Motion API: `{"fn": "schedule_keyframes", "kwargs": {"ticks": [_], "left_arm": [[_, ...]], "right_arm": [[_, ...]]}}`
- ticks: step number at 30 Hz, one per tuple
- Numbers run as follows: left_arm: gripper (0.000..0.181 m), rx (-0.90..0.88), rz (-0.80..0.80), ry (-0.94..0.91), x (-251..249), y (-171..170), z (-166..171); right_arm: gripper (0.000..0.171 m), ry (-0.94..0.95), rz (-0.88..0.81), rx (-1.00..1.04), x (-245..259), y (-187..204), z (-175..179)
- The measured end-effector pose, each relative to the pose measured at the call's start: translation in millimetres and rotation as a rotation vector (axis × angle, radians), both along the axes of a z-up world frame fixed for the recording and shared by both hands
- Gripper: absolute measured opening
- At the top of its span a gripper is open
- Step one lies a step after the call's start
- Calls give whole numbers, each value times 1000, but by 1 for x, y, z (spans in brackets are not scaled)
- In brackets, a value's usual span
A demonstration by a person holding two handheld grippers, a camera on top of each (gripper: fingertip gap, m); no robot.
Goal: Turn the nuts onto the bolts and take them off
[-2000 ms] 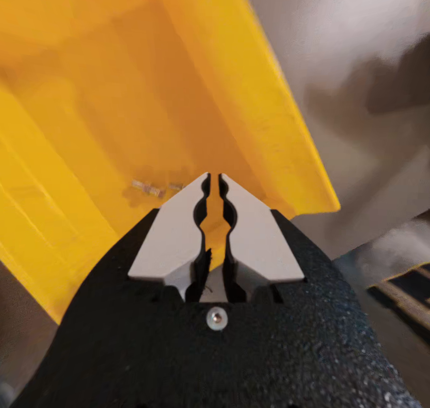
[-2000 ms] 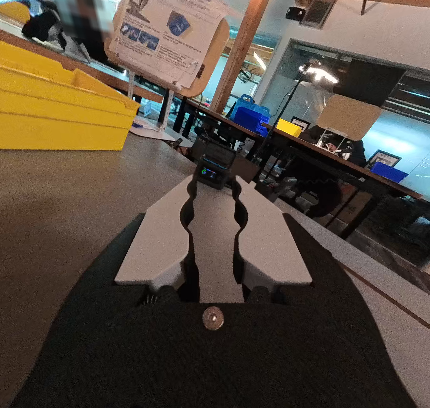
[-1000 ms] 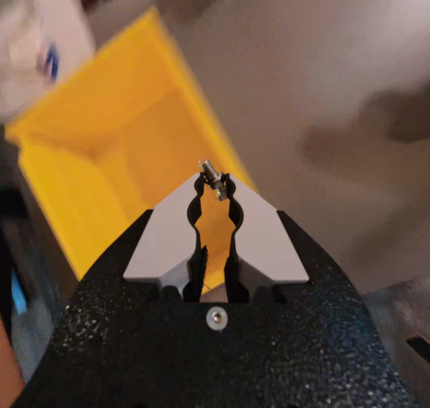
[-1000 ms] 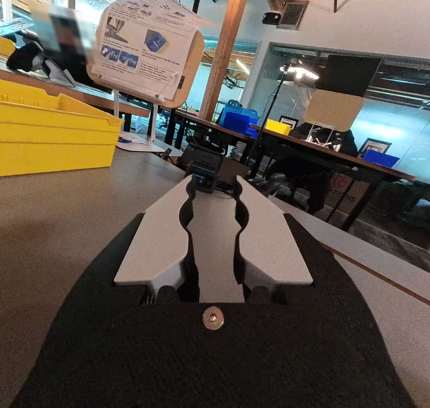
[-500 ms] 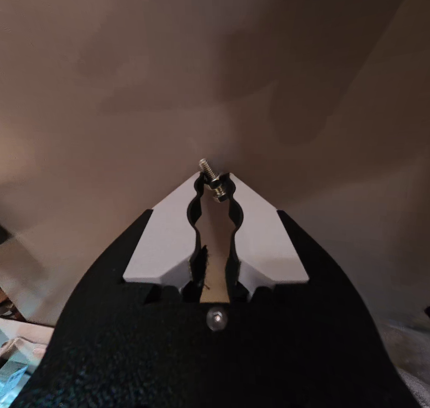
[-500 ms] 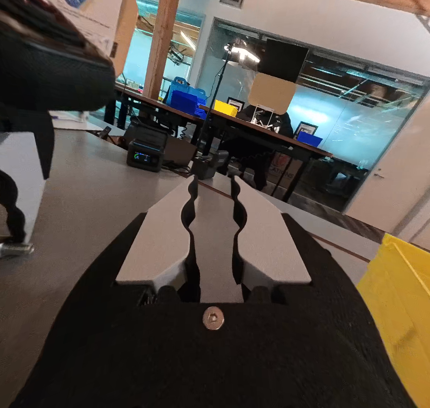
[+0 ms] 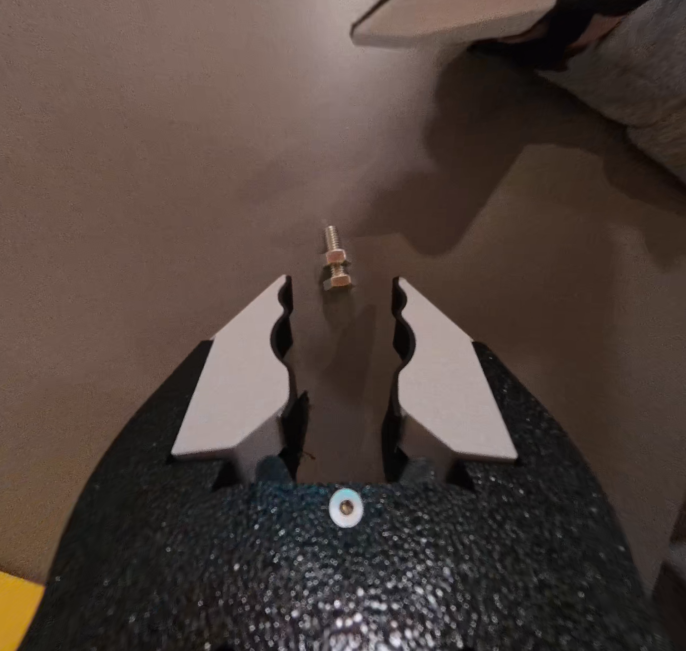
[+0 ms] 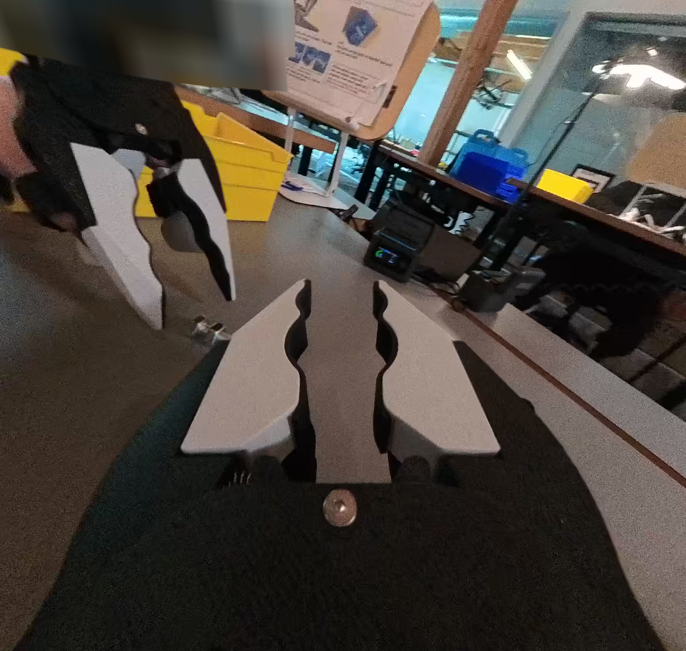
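A small metal bolt [image 7: 335,262] with a nut [image 7: 335,257] threaded on its shank lies on the grey-brown table [image 7: 148,150], just beyond my left gripper [image 7: 341,282]. The left gripper is open and empty, fingers either side of the bolt's head end. In the right wrist view the bolt [image 8: 207,328] lies on the table under the left gripper [image 8: 195,310], which points down from the upper left. My right gripper [image 8: 339,286] is open and empty, low over the table just right of the bolt. It also shows in the left wrist view [image 7: 519,20] at the top right.
Yellow bins [image 8: 241,173] stand at the back left of the table. A paper sheet on a stand [image 8: 356,46] is behind them. A small black device with a lit screen [image 8: 389,254] sits near the table's far edge [image 8: 557,403]. A yellow corner [image 7: 15,611] shows at lower left. My right fingertips sit around 11 cm from my left ones.
My left gripper lifted the bolt out of the yellow bin, carried it over the table, then opened and left it lying there. My right gripper swung back left, close to the bolt.
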State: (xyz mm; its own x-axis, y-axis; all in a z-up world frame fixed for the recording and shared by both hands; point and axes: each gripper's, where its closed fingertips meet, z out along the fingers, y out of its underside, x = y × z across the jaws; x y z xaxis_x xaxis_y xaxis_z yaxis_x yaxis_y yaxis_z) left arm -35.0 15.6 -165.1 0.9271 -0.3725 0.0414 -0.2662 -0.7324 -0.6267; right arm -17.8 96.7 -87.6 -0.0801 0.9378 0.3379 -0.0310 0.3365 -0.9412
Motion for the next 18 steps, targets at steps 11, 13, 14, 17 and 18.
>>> {"fn": "schedule_keyframes", "kwargs": {"ticks": [11,13,14,17,18], "left_arm": [[32,51,-2,-101,0,8,-18],[25,42,-21,-83,-1,6,-19],[21,42,-29,-76,-1,6,-19],[18,104,-103,55,-4,8,-20],[17,157,-152,131,-3,9,-19]], "right_arm": [[36,-421,363,13,1,-46,-56],[36,-503,392,-29,6,-51,-65],[36,-533,406,-48,8,-53,-68],[37,-567,401,-53,9,-56,-72],[39,-581,388,-63,7,-55,-74]]}}
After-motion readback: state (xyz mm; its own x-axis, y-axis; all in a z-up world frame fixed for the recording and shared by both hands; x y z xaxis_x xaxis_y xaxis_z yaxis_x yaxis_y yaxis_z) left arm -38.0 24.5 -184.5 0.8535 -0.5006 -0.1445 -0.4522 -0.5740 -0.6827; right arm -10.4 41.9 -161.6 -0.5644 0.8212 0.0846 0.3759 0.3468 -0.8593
